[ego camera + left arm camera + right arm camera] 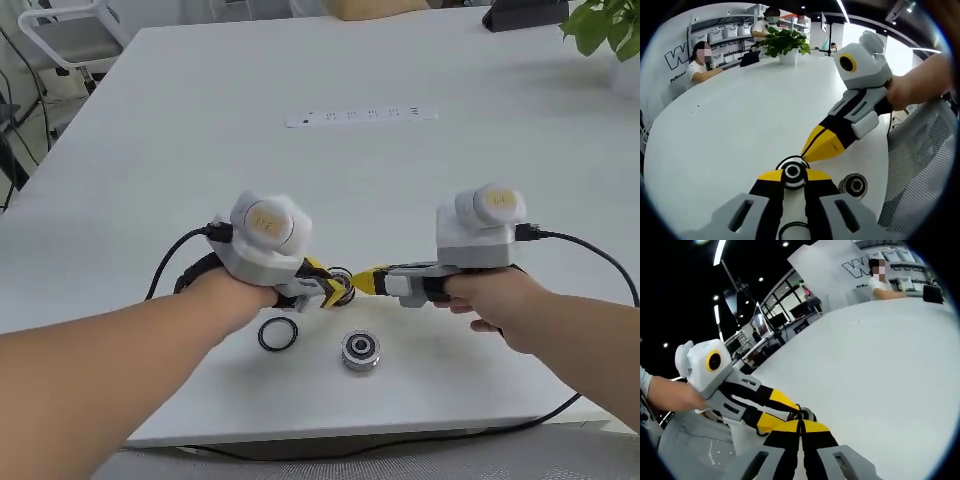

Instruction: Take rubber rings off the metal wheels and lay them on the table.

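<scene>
1. black rubber ring (pixel 277 334) lies flat on the white table (pixel 200 150), near its front edge and just below the left claw (pixel 335 290) in the head view.
2. to the right of that ring, close by but not touching it, a metal wheel (pixel 360 350) sits on the table.
3. the left claw is clenched on a second wheel (pixel 793 172) and holds it up off the table. the left gripper view shows a dark band around this wheel's rim.
4. the right claw (pixel 368 283) has its jaws pressed together, with the yellow tips against the rim of the second wheel. i cannot tell whether any rubber is caught between them.
5. the two claws meet tip to tip above the loose ring and the metal wheel.
6. farther back on the table lies a power strip (pixel 360 115), well apart from the work. a plant (pixel 600 25) stands at the far right corner.
</scene>
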A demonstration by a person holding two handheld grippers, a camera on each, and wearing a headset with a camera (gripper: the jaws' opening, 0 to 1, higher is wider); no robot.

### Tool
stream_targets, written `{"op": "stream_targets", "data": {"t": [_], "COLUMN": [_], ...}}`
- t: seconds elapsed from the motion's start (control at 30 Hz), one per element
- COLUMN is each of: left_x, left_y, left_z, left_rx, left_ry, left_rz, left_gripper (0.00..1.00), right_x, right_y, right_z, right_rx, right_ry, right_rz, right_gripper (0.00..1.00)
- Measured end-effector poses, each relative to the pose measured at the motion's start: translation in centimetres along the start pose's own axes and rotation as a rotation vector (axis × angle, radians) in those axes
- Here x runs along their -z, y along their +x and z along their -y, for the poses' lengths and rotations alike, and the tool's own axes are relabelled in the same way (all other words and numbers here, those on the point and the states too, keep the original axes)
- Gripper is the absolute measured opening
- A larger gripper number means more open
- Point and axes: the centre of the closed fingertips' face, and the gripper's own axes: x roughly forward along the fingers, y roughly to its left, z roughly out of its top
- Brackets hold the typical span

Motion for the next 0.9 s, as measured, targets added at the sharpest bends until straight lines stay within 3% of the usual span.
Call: {"op": "stream_targets", "data": {"t": [0.47, 0.67, 0.9], "left_x": [-0.8, -0.7, -1.1], "left_y": [-3.1, -4.8, -6.6], "left_z": [0.6, 0.2, 0.4], "left_rx": [0.027, 0.024, 0.029], "left_ry": [-0.011, -0.021, -0.050], "left_rz": [0.065, 0.091, 0.132], "left_gripper": [0.16, 0.20, 0.29], "right_x": [-0.5, -0.6, -0.8], "right_y": [-0.5, -0.7, -0.8], "right_z": [-1.0, -1.5, -2.2], "right_rx": [-0.017, -0.031, -0.053], "right_ry": [0.003, 0.007, 0.007], "right_rz": [0.022, 0.029, 0.028], "right_gripper": [0.00, 0.00, 0.00]}}
